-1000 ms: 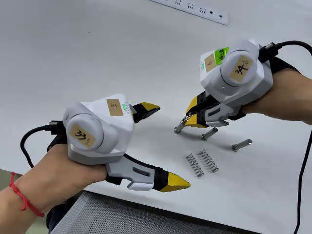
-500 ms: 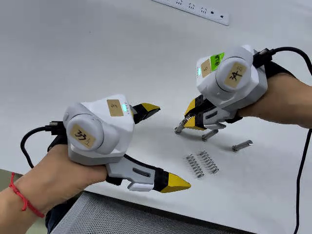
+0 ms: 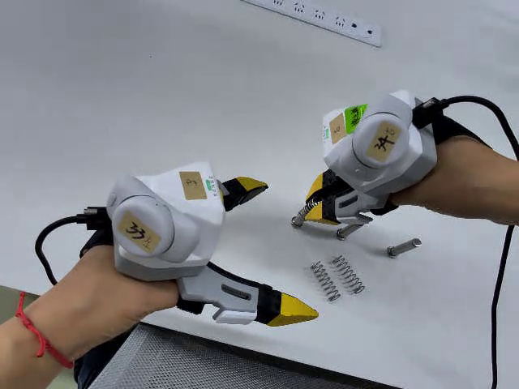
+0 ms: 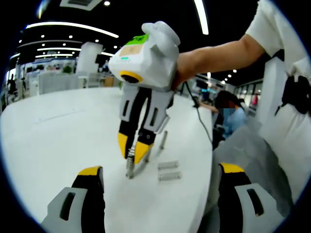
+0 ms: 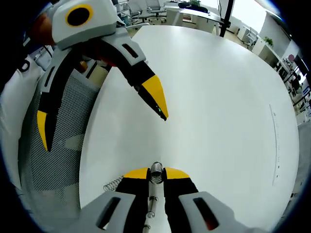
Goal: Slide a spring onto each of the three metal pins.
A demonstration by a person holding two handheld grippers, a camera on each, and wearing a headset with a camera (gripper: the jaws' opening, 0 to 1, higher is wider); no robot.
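Note:
My right gripper is shut on a spring that sits around a metal pin, held slanted with its lower end on the white table. From the right gripper view the spring shows end-on between the yellow tips, with the pin behind it. A second pin lies just beside it, a third pin further right. Two loose springs lie side by side nearer me. My left gripper hovers open at the near table edge with nothing in it. In the left gripper view, the right gripper stands ahead.
A white power strip lies at the far edge of the table. A black cable trails down the right side. A mesh surface lies below the near table edge. The left gripper hangs open over the table in the right gripper view.
My right gripper has shifted slightly left and lower with the spring and pin still in it. The left gripper has barely moved.

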